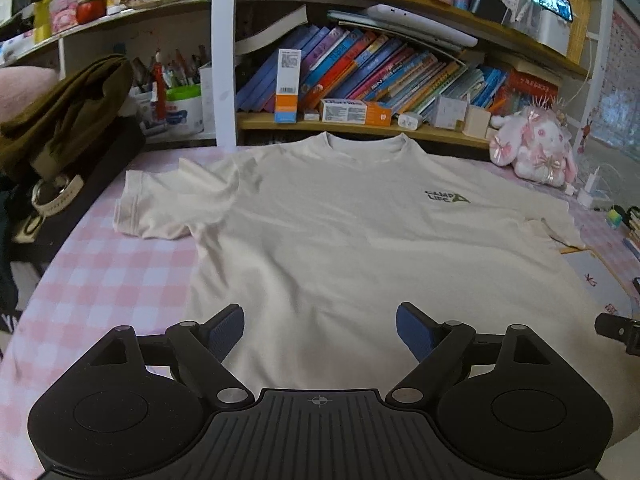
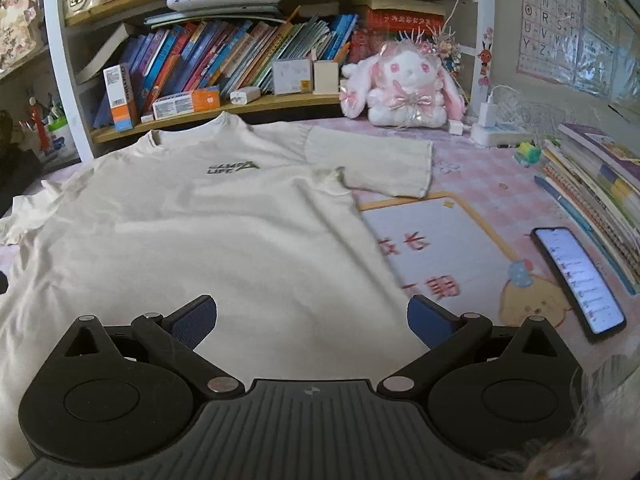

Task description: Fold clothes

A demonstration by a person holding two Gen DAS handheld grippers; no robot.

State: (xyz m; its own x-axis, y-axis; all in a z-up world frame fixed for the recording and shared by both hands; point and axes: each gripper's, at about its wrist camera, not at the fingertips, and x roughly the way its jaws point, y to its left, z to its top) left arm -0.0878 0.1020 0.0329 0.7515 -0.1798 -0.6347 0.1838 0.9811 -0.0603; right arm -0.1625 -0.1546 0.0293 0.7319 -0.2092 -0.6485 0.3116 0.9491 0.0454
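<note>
– Clothes first: what lay at the far left?

– A heap of olive-brown clothing [image 1: 68, 108] sat on a dark block at the left edge of the surface [image 1: 120, 264], which wore a pink checked cloth. Just right of it, the cream T-shirt [image 1: 340, 232] was spread flat and face up, collar toward the bookshelf [image 1: 360, 128], left sleeve slightly rumpled.

– And the left gripper?

– The left gripper [image 1: 320, 330] hovered over the shirt's lower hem, its blue-padded fingers [image 1: 226, 332] spread wide and holding nothing.

– Further right?

– The small dark chest logo [image 2: 232, 167] showed on the shirt. The right gripper [image 2: 312, 322] hung over the hem's right part, fingers [image 2: 430, 322] likewise far apart and empty; one pad was above the shirt's side edge. The right sleeve lay flat, pointing toward a pink plush rabbit [image 2: 404, 88] by the shelf.

– Beyond the shirt?

– A printed mat [image 2: 460, 248] lay partly under the shirt's edge, then a lit phone [image 2: 578, 280], then a stack of books [image 2: 600, 196] at the right edge.
</note>
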